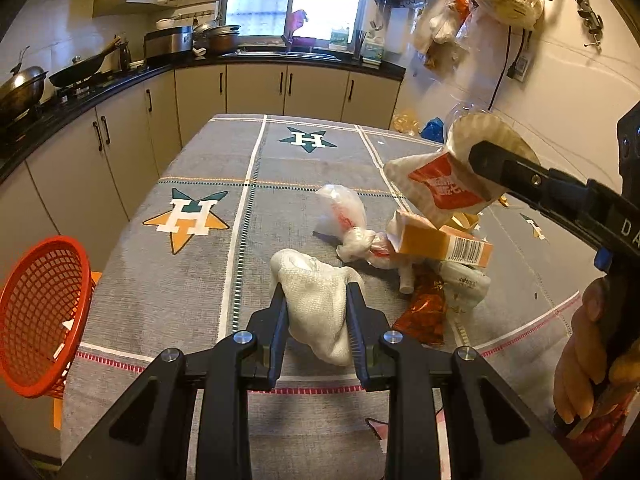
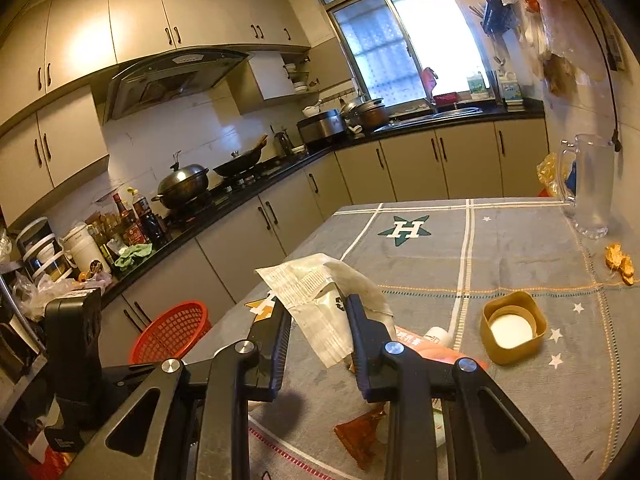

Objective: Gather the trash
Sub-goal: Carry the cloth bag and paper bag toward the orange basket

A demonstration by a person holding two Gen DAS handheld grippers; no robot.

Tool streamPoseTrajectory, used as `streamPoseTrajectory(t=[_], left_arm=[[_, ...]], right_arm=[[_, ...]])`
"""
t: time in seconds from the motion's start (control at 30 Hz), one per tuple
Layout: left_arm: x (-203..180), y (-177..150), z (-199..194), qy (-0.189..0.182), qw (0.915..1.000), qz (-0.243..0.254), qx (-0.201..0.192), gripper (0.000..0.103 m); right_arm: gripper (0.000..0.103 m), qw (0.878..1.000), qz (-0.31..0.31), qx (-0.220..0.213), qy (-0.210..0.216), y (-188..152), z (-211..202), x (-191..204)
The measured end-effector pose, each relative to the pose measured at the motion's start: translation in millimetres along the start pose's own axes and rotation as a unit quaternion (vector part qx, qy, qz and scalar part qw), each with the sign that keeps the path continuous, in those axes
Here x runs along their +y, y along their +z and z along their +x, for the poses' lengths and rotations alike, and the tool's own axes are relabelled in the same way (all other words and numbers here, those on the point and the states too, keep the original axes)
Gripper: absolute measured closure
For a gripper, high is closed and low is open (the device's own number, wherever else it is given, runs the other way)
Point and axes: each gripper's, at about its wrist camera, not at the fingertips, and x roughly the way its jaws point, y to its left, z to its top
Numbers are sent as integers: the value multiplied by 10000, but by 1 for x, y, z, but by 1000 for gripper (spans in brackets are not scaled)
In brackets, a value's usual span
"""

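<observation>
The left gripper (image 1: pixel 316 300) has its fingers clenched on a crumpled white tissue (image 1: pixel 316 304), lifted above the tabletop (image 1: pixel 160 288). The right gripper (image 2: pixel 318 312) pinches a white paper wrapper (image 2: pixel 316 300) (red print on its other side). More trash lies on the tabletop: an orange box (image 1: pixel 440 242) and a knotted plastic bag (image 1: pixel 348 220). A red basket (image 1: pixel 36 316) sits off the left edge.

Each camera rides just behind its own tool, looking forward and downward along the two fingers over the cloth-covered surface (image 1: pixel 200 288). Both face the far window (image 2: pixel 404 40) and share the surface, the counter cabinets and the red basket (image 1: pixel 40 316).
</observation>
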Motion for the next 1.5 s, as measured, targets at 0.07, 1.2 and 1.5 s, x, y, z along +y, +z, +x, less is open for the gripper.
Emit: streamPoseTrajectory(t=[0.07, 1.2, 1.5], left_arm=[[-1, 0, -1, 7, 10000, 10, -4, 77], [34, -12, -53, 76, 9992, -152, -349, 77], [60, -18, -65, 259, 9984, -274, -410, 77]], right_arm=[[73, 10000, -2, -16, 19, 0, -1, 0], [73, 9967, 477, 76, 654, 2, -20, 17], [73, 9932, 512, 352, 981, -1, -4, 42]])
